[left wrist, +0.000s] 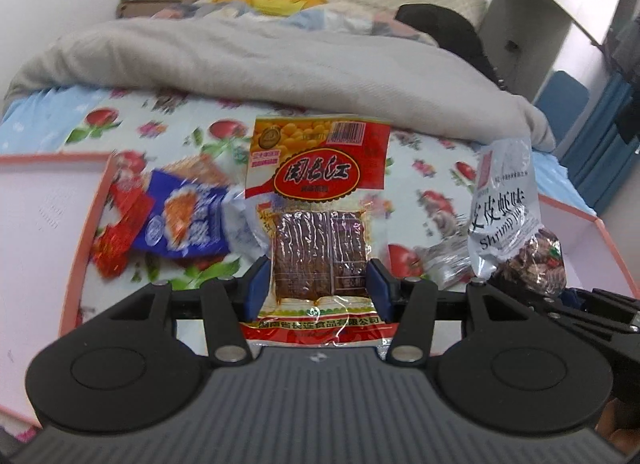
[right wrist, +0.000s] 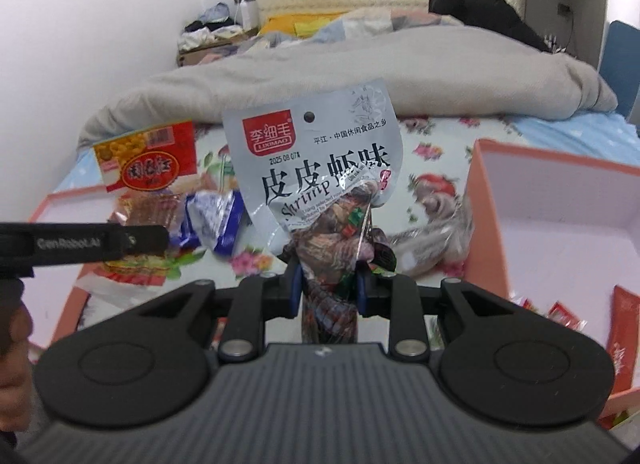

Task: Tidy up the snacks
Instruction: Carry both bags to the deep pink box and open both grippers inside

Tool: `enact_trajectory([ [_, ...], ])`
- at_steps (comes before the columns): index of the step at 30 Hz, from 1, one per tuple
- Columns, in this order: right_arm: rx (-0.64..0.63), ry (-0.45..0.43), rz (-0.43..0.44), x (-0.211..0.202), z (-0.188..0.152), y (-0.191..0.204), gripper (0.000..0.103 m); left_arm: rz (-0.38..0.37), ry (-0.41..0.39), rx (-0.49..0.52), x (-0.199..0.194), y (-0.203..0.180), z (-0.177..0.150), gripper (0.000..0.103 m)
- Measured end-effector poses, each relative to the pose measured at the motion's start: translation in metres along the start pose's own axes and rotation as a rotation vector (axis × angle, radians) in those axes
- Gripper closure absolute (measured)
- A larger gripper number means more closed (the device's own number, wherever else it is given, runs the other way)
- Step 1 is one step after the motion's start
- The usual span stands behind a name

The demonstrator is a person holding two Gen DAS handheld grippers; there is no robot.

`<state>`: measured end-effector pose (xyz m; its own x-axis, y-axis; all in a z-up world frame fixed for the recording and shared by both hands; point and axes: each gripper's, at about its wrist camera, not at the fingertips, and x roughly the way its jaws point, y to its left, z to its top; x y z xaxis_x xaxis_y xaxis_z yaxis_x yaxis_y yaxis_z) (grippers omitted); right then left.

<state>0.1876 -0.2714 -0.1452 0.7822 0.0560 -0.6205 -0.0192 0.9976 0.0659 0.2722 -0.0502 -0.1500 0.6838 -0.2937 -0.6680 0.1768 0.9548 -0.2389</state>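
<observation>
My left gripper is shut on a red and yellow packet of dried tofu and holds it upright above the bed. The same packet shows in the right wrist view at the left. My right gripper is shut on a silver shrimp-flavour packet, held upright; it also shows in the left wrist view at the right. A blue snack packet and red packets lie on the floral sheet. A silver packet lies on the sheet ahead of the right gripper.
A pink-rimmed box at the right holds several red packets. Another pink-rimmed box part lies at the left. A grey duvet covers the far bed. A black garment and a cluttered box lie beyond.
</observation>
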Motion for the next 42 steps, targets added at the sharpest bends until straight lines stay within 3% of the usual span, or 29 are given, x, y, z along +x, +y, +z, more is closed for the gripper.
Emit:
enact_trajectory([
  [13, 0.019, -0.138, -0.076, -0.035, 0.041, -0.037, 0.074, -0.104, -0.082, 0.082, -0.016, -0.066, 0.049, 0.045],
  [26, 0.042, -0.222, -0.194, -0.071, 0.065, -0.091, 0.074, -0.233, -0.131, 0.163, -0.021, -0.148, 0.083, 0.045],
  [34, 0.076, -0.171, -0.273, -0.075, 0.06, -0.143, 0.074, -0.295, -0.082, 0.252, -0.001, -0.216, 0.084, 0.045],
  [42, 0.235, -0.011, -0.293, -0.06, 0.029, -0.213, 0.074, -0.354, 0.054, 0.342, 0.046, -0.284, 0.068, 0.045],
])
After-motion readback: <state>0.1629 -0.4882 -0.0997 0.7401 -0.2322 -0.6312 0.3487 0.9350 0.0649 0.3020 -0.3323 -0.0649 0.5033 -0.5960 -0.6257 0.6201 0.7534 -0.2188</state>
